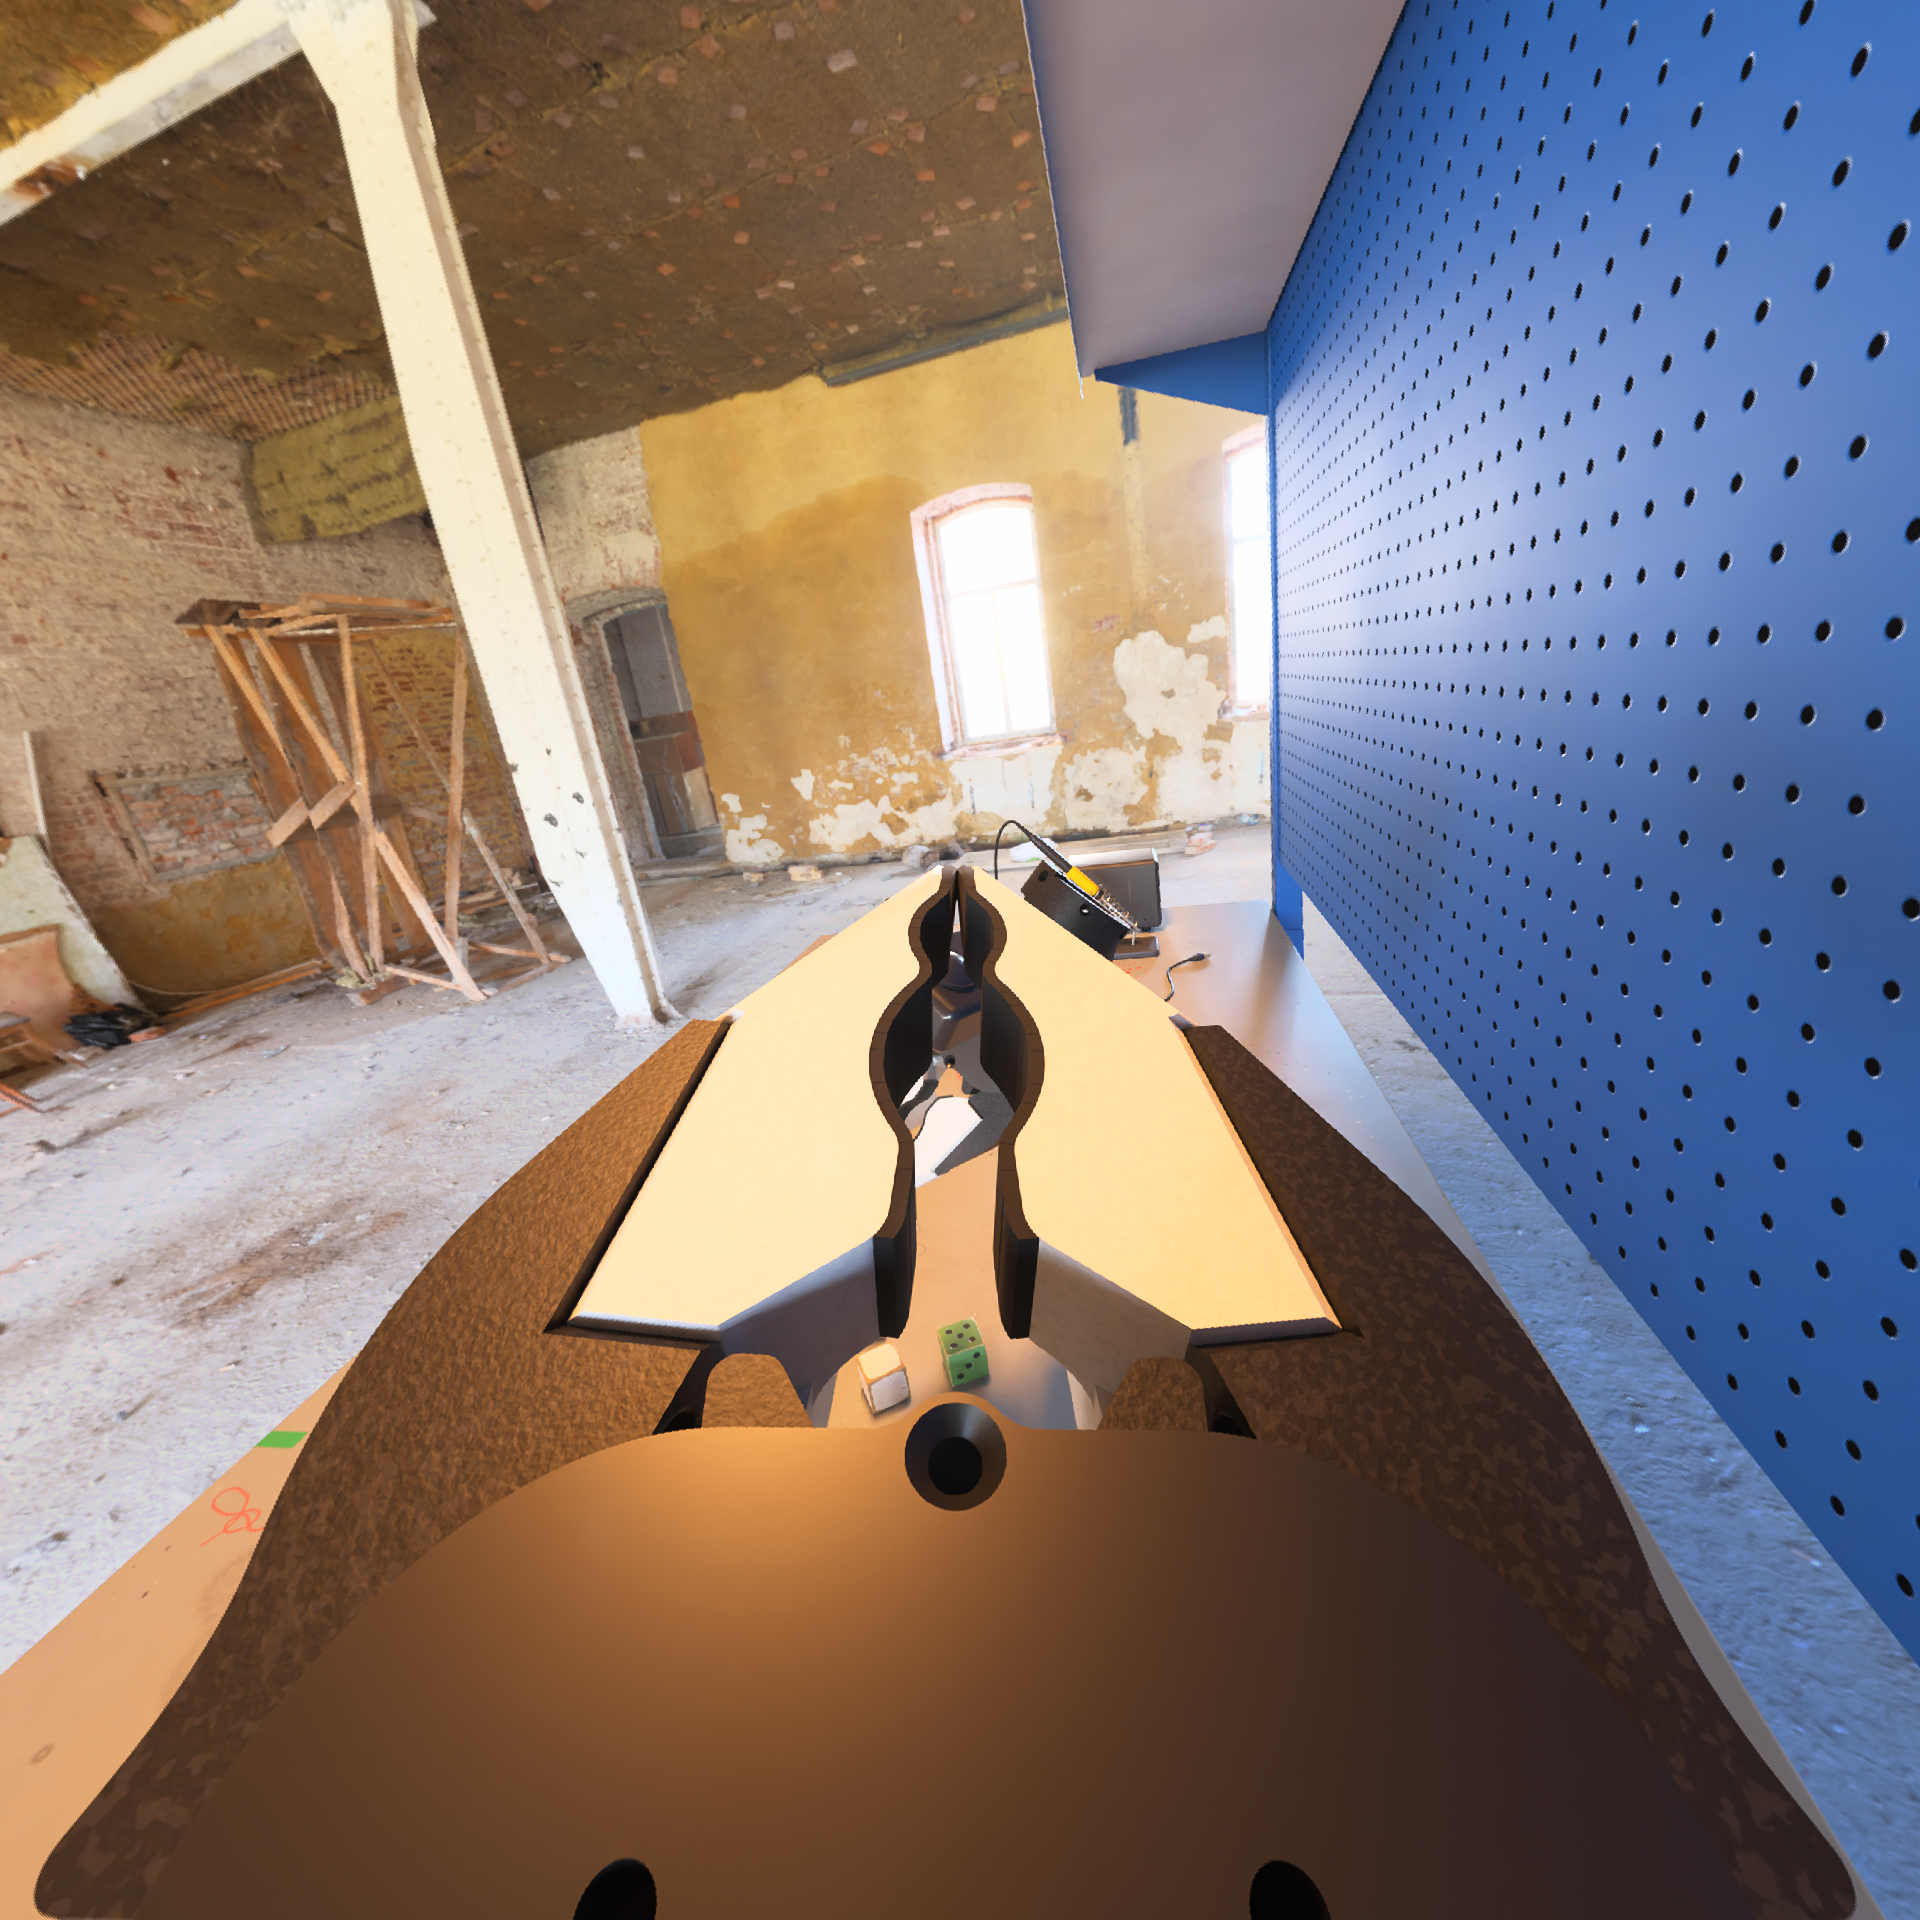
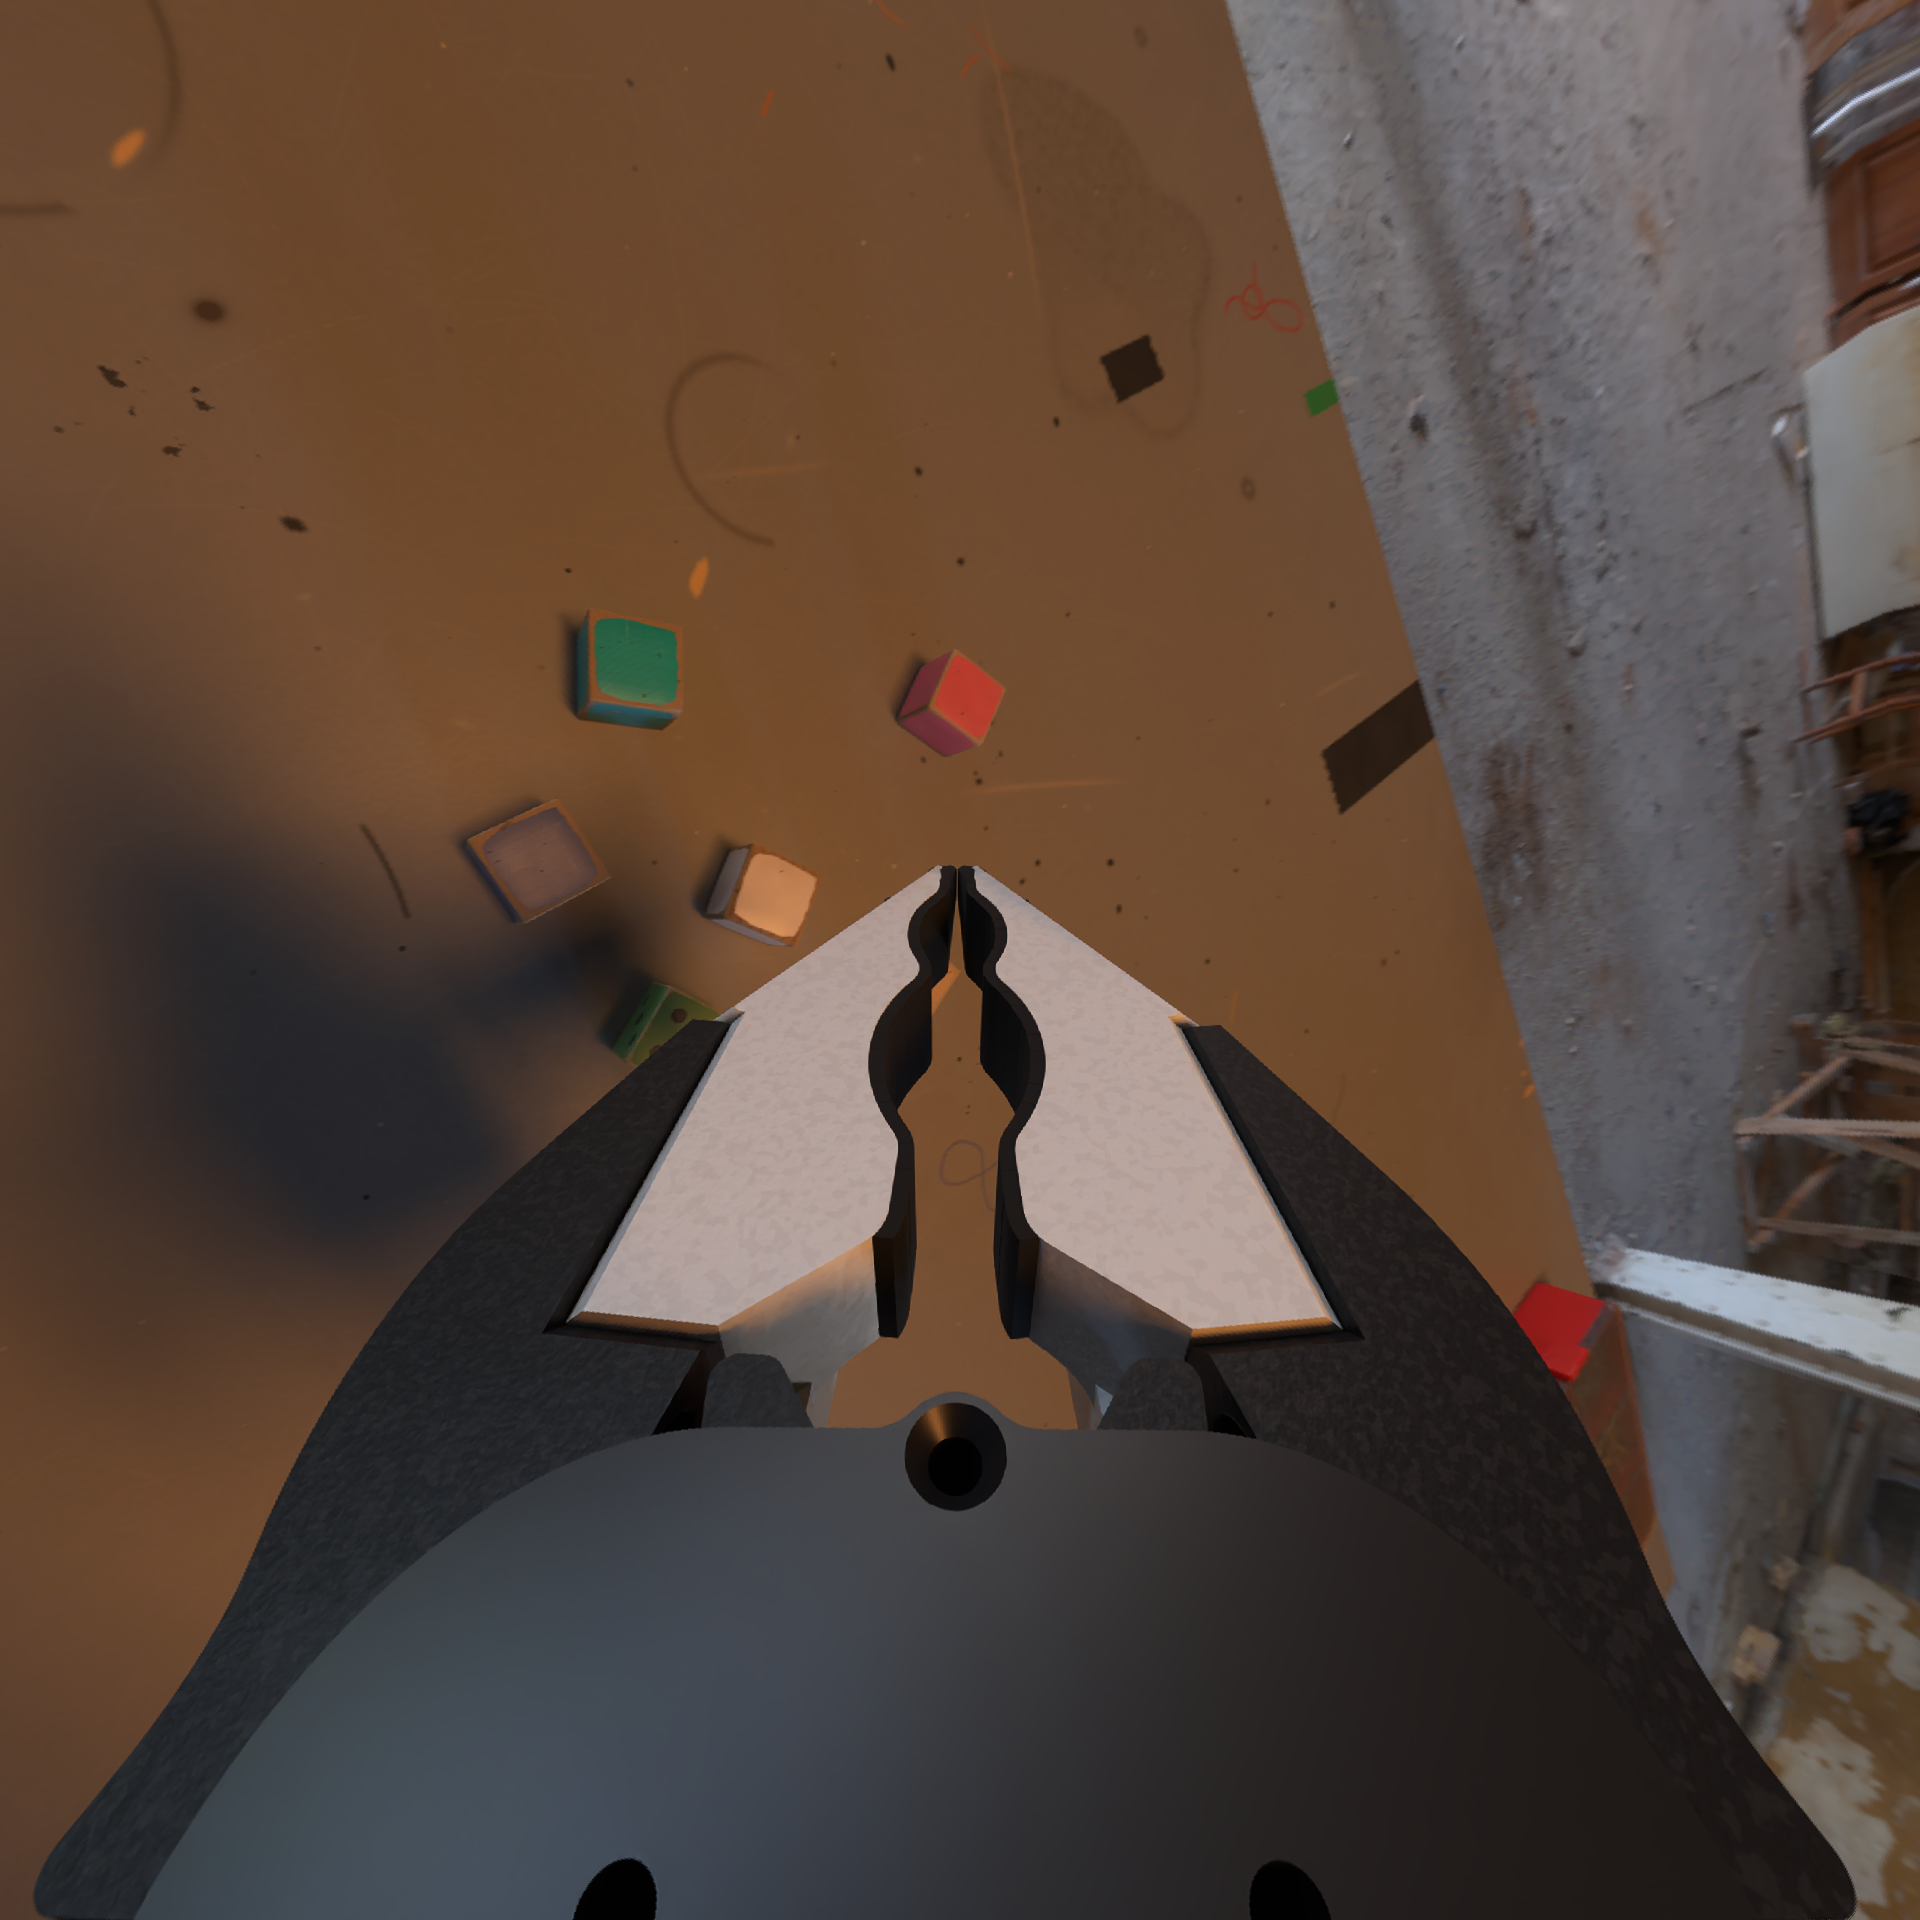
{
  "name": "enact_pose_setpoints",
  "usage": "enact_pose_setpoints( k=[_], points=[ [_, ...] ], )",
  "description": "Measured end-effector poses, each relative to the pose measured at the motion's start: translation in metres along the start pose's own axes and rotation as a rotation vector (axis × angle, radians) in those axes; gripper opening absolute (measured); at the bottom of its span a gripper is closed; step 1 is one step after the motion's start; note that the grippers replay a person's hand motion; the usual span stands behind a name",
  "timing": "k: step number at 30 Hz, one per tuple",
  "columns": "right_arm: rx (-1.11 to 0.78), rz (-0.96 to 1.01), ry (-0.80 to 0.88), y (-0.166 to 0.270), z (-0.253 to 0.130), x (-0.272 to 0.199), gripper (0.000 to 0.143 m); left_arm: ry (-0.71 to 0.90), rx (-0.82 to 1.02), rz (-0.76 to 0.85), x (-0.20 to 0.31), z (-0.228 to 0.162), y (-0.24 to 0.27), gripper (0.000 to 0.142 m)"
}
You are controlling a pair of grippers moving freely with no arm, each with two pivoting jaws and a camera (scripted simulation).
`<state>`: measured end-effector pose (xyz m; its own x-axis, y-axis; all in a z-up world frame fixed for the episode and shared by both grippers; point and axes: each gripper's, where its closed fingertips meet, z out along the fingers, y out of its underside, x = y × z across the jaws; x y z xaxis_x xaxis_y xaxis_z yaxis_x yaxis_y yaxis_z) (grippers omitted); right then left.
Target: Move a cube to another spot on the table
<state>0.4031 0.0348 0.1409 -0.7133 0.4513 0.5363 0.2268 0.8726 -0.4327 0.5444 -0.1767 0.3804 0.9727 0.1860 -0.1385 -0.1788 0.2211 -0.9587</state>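
In the right wrist view several cubes lie on the brown table (image 2: 312, 312): a green-topped cube (image 2: 630, 667), a red cube (image 2: 952, 701), a grey-topped cube (image 2: 536, 858), a pale white cube (image 2: 764, 894) and a green dotted die (image 2: 652, 1020), partly hidden by my finger. My right gripper (image 2: 956, 878) is shut and empty, above the table, just right of the white cube. My left gripper (image 1: 956, 878) is shut and empty, level over the table. Below it, near its base, show a white cube (image 1: 883, 1377) and a green dotted die (image 1: 963, 1351).
A blue pegboard wall (image 1: 1610, 727) runs along the table's right side in the left wrist view. A black soldering station (image 1: 1091, 894) with a cable stands at the table's far end. The table edge (image 2: 1382, 623) runs on the right, with a red block (image 2: 1553, 1330) beside it.
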Motion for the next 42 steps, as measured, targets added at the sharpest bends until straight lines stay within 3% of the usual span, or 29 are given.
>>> enact_pose_setpoints(
  k=[6,10,13,17,21,25,29,32,34,36,39,41,42],
  points=[
    [-0.041,0.141,-0.212,0.023,0.028,-0.035,0.001,0.003,-0.001,0.003,0.001,-0.002,-0.001,0.0],
    [-0.011,0.229,-0.302,0.021,0.037,-0.064,0.018,0.0,-0.001,0.004,0.0,-0.002,-0.001,0.0],
    [0.033,0.132,-0.412,0.014,0.033,-0.093,0.025,0.003,-0.003,0.001,0.0,-0.002,0.0,0.0],
    [0.002,-0.139,-0.381,0.019,0.038,-0.106,0.036,0.011,-0.014,-0.004,0.0,0.001,0.003,0.0],
    [-0.038,-0.283,-0.409,0.023,0.047,-0.108,0.038,0.031,-0.043,0.005,0.004,0.007,0.01,0.0],
    [-0.102,-0.317,-0.527,0.031,0.057,-0.114,0.038,0.045,-0.084,0.029,0.008,0.013,0.018,0.0],
    [-0.214,-0.367,-0.533,0.045,0.07,-0.114,0.038,0.015,-0.111,0.052,0.003,0.017,0.024,0.0],
    [-0.114,-0.322,-0.602,0.028,0.06,-0.126,0.026,0.029,-0.112,0.037,0.003,0.018,0.026,0.0],
    [0.027,-0.282,-0.656,0.003,0.036,-0.13,0.026,0.032,-0.107,0.03,0.003,0.018,0.026,0.0],
    [0.233,-0.244,-0.584,-0.029,0.001,-0.11,0.026,0.03,-0.109,0.028,0.002,0.018,0.026,0.0],
    [0.443,-0.054,-0.356,-0.045,-0.049,-0.033,0.026,0.024,-0.113,0.02,0.0,0.018,0.027,0.0],
    [0.38,0.12,-0.16,-0.01,-0.061,0.033,0.026,0.027,-0.118,0.011,0.001,0.02,0.029,0.0],
    [0.262,0.233,-0.078,0.024,-0.058,0.063,0.026,0.029,-0.122,0.009,0.001,0.02,0.03,0.0]
  ],
)
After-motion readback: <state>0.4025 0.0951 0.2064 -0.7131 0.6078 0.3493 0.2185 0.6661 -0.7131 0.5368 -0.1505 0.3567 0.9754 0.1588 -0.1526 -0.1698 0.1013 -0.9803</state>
